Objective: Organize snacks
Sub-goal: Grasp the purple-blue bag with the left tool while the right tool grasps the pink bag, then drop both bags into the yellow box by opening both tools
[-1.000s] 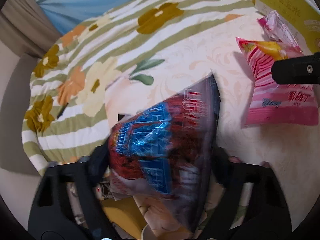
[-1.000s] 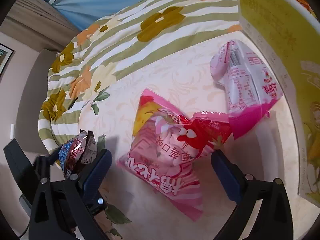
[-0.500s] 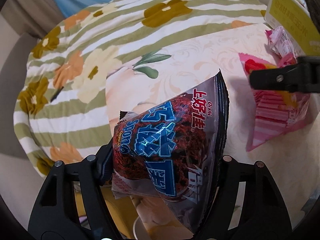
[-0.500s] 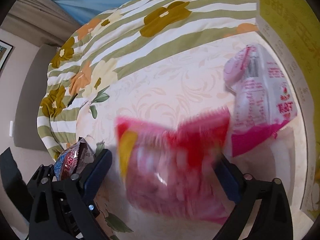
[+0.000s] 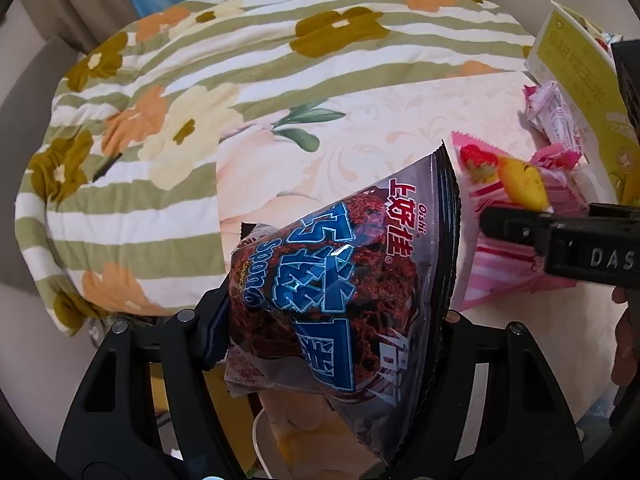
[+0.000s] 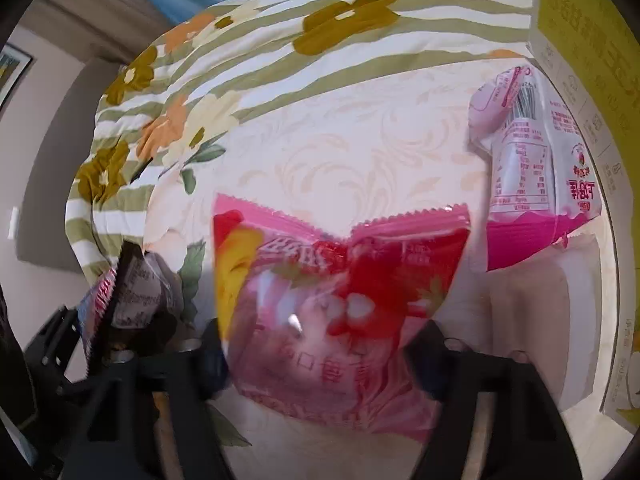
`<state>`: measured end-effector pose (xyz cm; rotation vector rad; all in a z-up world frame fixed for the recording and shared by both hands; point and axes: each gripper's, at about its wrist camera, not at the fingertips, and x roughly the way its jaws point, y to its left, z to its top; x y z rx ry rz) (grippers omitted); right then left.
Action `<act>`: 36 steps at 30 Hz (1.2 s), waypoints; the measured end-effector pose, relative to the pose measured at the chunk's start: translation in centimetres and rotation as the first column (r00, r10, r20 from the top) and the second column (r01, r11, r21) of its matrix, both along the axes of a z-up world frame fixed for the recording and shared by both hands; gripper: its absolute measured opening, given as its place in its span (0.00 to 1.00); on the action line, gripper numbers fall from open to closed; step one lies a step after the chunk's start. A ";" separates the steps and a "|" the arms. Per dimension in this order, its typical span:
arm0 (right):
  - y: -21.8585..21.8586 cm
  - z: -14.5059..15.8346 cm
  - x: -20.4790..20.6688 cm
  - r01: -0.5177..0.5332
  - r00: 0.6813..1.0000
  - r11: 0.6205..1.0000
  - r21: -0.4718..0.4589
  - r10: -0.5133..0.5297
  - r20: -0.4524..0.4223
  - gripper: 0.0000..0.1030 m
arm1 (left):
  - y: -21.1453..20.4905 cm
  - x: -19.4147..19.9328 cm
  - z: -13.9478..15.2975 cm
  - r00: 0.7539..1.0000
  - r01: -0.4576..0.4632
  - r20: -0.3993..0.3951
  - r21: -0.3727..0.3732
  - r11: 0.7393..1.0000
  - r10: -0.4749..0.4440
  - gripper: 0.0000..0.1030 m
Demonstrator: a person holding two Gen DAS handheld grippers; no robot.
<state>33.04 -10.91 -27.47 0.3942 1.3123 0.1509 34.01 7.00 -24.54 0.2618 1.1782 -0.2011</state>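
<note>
My left gripper (image 5: 332, 320) is shut on a dark snack bag with blue lettering (image 5: 340, 284) and holds it up over the table's near edge. My right gripper (image 6: 320, 344) is shut on a pink strawberry snack bag (image 6: 340, 280), which fills the gap between its fingers. That pink bag also shows in the left wrist view (image 5: 516, 248), with a right finger (image 5: 560, 236) across it. A second pink and white snack packet (image 6: 532, 160) lies on the table at the right, against a yellow box (image 6: 588, 40). The dark bag shows at the left of the right wrist view (image 6: 128, 288).
The table has a cream patterned top (image 6: 360, 152). Behind it lies a green-striped floral quilt (image 5: 200, 80). The yellow box (image 5: 580, 76) stands at the table's right edge. A person's hand (image 5: 624, 344) shows at the far right.
My right gripper has closed on the pink strawberry bag and lifted it, tilting it up toward the camera. My left gripper has drawn back a little with the dark bag still in it.
</note>
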 end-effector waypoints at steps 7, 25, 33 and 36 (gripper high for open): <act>0.4 2.9 -1.6 -0.018 0.996 0.999 -0.037 0.021 0.088 0.61 | 0.4 -0.5 2.7 0.999 0.004 0.044 -0.045 0.999 -0.002 0.64; -8.1 16.6 -7.4 0.155 0.931 0.984 -0.092 -0.114 0.345 0.61 | -9.2 -0.6 16.8 0.950 0.211 0.272 -0.201 0.957 -0.153 0.64; -17.0 20.4 -7.6 0.187 0.904 0.975 -0.120 -0.123 0.409 0.61 | -20.5 -0.2 20.0 0.938 0.251 0.299 -0.239 0.938 -0.175 0.64; -20.5 21.1 -7.4 0.174 0.903 0.977 -0.125 -0.108 0.417 0.61 | -24.7 0.6 19.8 0.944 0.245 0.284 -0.265 0.933 -0.167 0.64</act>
